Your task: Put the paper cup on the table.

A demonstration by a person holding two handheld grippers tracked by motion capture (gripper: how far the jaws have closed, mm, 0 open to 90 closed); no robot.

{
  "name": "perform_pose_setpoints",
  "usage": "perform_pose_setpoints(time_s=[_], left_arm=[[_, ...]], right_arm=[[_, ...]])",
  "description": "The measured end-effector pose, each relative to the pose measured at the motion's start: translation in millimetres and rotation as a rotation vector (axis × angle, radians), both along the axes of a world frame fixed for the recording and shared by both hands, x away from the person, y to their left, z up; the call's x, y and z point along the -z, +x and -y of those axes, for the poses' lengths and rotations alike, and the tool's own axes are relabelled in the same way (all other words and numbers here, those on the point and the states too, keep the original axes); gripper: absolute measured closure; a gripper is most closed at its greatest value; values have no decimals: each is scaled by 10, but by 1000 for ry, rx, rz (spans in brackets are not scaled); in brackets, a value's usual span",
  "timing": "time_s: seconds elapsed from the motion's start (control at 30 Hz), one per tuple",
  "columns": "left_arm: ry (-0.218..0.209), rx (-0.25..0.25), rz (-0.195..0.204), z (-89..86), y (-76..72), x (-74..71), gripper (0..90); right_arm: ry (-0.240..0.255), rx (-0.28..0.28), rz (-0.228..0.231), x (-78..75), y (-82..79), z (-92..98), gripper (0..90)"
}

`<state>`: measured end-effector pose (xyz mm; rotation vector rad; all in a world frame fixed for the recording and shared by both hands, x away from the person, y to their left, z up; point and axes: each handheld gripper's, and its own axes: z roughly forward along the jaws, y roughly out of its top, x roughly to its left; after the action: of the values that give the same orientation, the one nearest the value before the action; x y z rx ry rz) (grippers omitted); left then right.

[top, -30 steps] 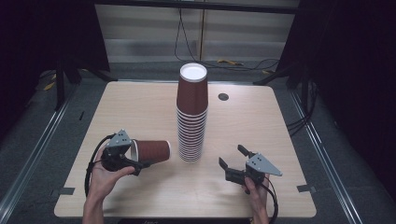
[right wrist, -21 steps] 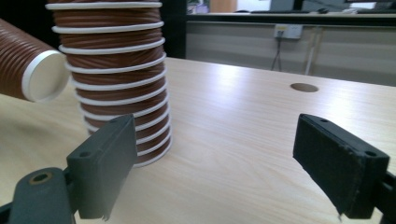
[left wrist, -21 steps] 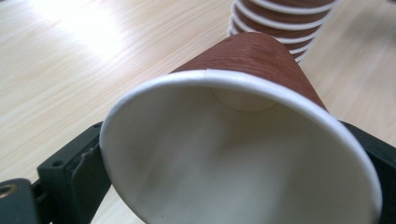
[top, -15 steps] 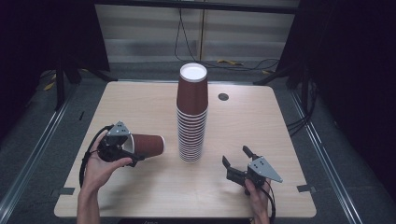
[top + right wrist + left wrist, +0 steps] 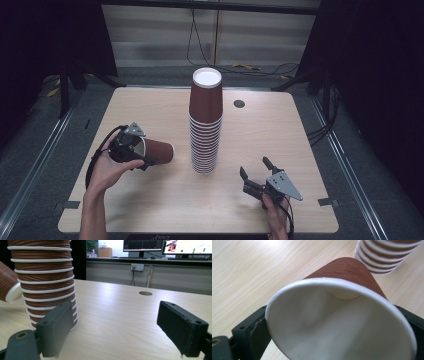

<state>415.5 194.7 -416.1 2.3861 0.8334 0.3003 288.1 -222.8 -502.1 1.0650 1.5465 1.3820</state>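
A single brown paper cup (image 5: 159,151) lies on its side in my left gripper (image 5: 141,152), just above the left part of the wooden table (image 5: 280,130). Its base points right, toward the stack. In the left gripper view the cup's white mouth (image 5: 342,325) faces the camera and a black jaw presses on each side of its rim. A tall stack of upside-down brown cups (image 5: 205,130) stands mid-table. My right gripper (image 5: 254,167) rests low near the front right edge, open, nothing between its fingers. Seen along its jaws (image 5: 112,322), the stack (image 5: 42,277) rises at the left.
A round cable hole (image 5: 239,104) sits in the tabletop behind the stack on the right. Beyond the far edge are cables on the floor and dark stands; the right gripper view shows a desk with monitors (image 5: 185,246) in the background.
My left hand has carried the cup a little away from the front edge and slightly up. The right gripper has stayed put.
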Motion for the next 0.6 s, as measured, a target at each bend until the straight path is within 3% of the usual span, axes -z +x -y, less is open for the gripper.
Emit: perform_pose_setpoints(time_s=[0.1,0.23,0.3,0.4,0.6], left_arm=[[18,20,-16,22,60,-13,29],[46,22,-70,46,139,21,27],[81,21,-78,65,172,25,25],[74,29,-86,86,212,21,23],[119,7,-109,134,239,27,18]], right_arm=[[8,4,17,6,-15,1,133],[8,2,24,8,-27,2,133],[6,-1,28,9,-26,3,133],[6,0,34,11,-35,2,133],[9,8,39,13,-39,1,133]])
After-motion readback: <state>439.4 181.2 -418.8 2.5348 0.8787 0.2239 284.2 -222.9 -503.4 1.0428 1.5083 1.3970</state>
